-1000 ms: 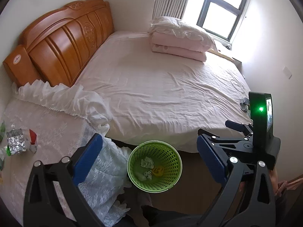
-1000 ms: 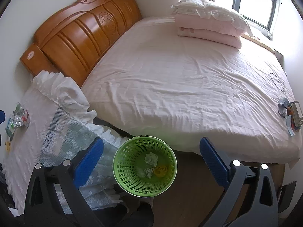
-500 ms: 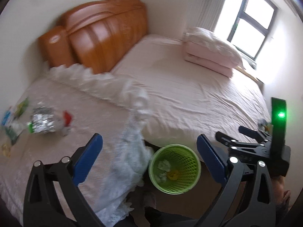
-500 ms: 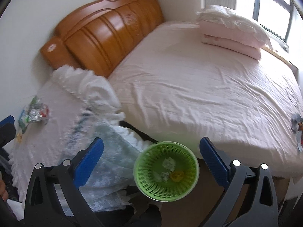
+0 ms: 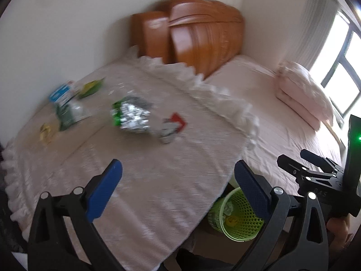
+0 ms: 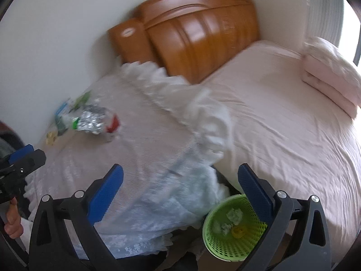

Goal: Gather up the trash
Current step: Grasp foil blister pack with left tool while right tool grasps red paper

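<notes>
Left wrist view: one green basket [image 5: 237, 220], one foil wrapper [image 5: 132, 118].

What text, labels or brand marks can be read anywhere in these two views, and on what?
"DAS": faint embossed letters on the right gripper body, left wrist view; uncertain.
White oval sticker on the nightstand: print blurred, unreadable.
Blue and white packet on the lace-covered table: print blurred, unreadable.
Silver foil wrapper with green end: no legible text.
Red and white scrap: no legible text.
Green basket: no text.

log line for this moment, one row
left gripper open, empty | right gripper open, empty | foil wrapper on table | green bin has trash
</notes>
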The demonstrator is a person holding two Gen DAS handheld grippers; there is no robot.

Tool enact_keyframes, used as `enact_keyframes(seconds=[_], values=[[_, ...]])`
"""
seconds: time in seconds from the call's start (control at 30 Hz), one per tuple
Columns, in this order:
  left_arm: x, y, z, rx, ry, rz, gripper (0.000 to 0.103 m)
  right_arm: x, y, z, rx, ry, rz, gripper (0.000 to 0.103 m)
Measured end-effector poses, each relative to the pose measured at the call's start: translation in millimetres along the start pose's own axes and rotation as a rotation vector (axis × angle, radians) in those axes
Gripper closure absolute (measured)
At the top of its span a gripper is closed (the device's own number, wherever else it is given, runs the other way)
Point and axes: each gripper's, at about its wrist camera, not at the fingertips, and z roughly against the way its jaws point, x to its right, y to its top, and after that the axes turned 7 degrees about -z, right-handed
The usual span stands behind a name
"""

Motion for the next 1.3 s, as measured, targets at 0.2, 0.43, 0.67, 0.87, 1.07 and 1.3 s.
enact_keyframes(seconds=[0.2,0.43,0.67,0.87,1.07,1.3], values=[[-42.3,-6.7,-6.5,-0.018,0.048,0.089,0.008,-46.7,12.2,-25.6,-0.031,0.064,0.087,0.002],[-67.5,-7.2,-20.0,-0.043,0.062,0.135,0.008,-94.8,27.5,-73.9,-0.085,0.125,0.196,0.002],[-80.6,-0.2,-42.8,-0.074,0.03,0.171,0.008,-134.8,42.2,-151.2,-0.15,0.126,0.245,0.003],[-88.4,13.8,-60.8,-0.083,0.015,0.207,0.008,-133.8,42.6,-181.4,-0.228,0.155,0.218,0.054],[-92.2,18.4,-86.6,-0.11,-0.029,0.285,0.016,-117.1,45.8,-173.6,-0.225,0.197,0.189,0.074],[-85.8,27.1,-138.1,-0.157,-0.057,0.41,0.028,-87.3,56.4,-151.7,-0.192,0.195,0.144,0.074]])
